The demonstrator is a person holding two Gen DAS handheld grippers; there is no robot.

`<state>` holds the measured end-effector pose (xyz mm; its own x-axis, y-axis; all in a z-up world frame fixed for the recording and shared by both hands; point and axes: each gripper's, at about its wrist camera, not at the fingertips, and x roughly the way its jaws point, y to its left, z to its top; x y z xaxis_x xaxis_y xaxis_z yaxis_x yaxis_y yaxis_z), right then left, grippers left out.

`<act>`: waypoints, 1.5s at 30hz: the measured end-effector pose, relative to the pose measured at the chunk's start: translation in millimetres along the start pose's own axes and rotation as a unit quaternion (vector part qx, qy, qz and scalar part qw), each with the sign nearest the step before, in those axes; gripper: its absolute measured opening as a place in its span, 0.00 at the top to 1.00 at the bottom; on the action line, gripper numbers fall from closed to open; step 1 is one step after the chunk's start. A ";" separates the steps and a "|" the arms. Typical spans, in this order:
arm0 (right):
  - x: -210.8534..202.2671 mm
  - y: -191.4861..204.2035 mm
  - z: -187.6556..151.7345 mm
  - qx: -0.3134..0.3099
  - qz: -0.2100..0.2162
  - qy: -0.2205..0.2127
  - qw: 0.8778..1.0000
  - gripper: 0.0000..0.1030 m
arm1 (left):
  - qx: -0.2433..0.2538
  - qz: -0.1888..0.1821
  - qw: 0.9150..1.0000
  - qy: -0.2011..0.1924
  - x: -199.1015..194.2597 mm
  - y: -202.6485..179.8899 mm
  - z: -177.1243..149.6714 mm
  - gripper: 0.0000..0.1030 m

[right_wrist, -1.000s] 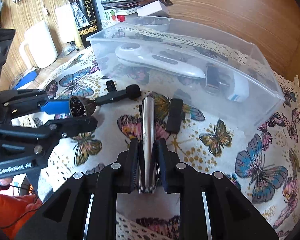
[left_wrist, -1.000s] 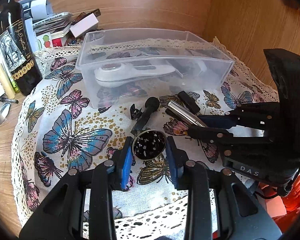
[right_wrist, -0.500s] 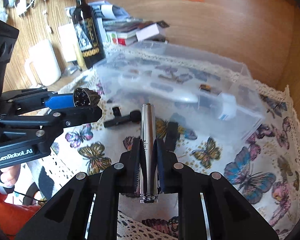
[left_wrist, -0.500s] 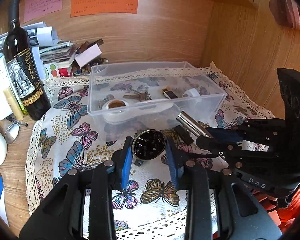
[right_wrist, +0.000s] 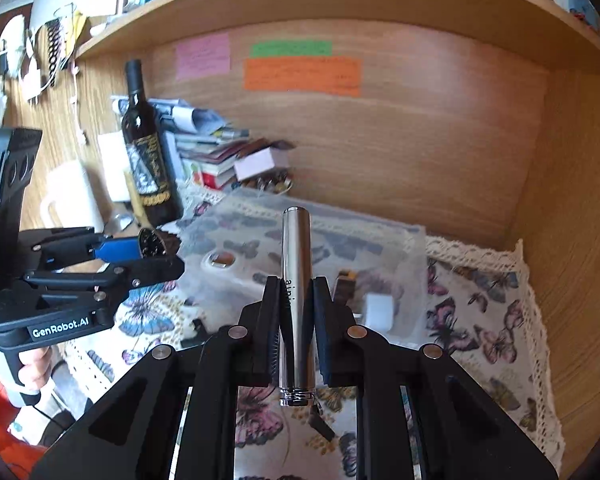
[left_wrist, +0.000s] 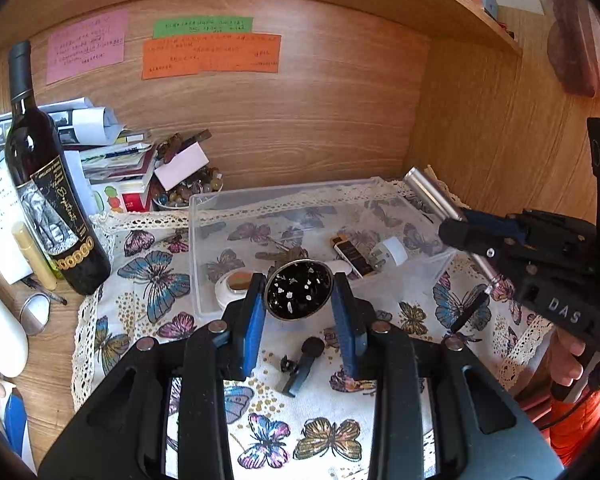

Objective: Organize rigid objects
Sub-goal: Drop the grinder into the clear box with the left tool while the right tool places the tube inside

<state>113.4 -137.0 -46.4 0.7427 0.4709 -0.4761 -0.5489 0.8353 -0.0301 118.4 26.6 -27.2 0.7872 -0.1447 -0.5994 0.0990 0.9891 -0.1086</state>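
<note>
My left gripper (left_wrist: 299,300) is shut on a round black sparkly object (left_wrist: 299,294) and holds it in the air above the near edge of the clear plastic bin (left_wrist: 204,240). My right gripper (right_wrist: 296,304) is shut on a silver metal cylinder (right_wrist: 297,276), lifted above the bin's (right_wrist: 416,264) right part; the cylinder also shows in the left wrist view (left_wrist: 428,192). The bin holds a white device (left_wrist: 236,286), keys, a small dark box and a white plug (left_wrist: 392,252). A black clip-like part (left_wrist: 302,364) and a black bar (left_wrist: 470,312) lie on the butterfly cloth (left_wrist: 148,280).
A wine bottle (left_wrist: 44,196) stands at the left beside stacked papers and books (left_wrist: 112,152). A bowl of beads (left_wrist: 188,192) sits behind the bin. A white mug (right_wrist: 76,200) stands at the far left. Wooden walls close the back and right.
Both grippers have risen higher and moved toward the bin, each carrying its object. The cloth and the loose black parts now lie further below.
</note>
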 end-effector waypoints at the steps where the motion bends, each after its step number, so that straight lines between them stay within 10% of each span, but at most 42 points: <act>1: 0.6 -1.9 3.0 0.002 -0.003 -0.004 1.000 0.86 | 0.000 0.000 1.000 -0.001 1.6 0.7 2.9 0.69; 31: 118.1 -27.3 2.9 0.025 0.004 0.141 0.990 0.86 | -0.005 -0.019 0.997 0.075 92.3 14.6 13.1 0.69; 45: 74.9 -22.3 10.5 0.020 -0.005 0.086 0.996 0.68 | 0.007 0.001 0.999 0.040 58.7 8.8 14.2 0.44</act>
<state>185.4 -117.4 -72.1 0.6695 0.4092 -0.6200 -0.5229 0.8524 -0.0020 174.1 27.2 -52.1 0.7364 -0.1437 -0.6612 0.1065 0.9896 -0.0964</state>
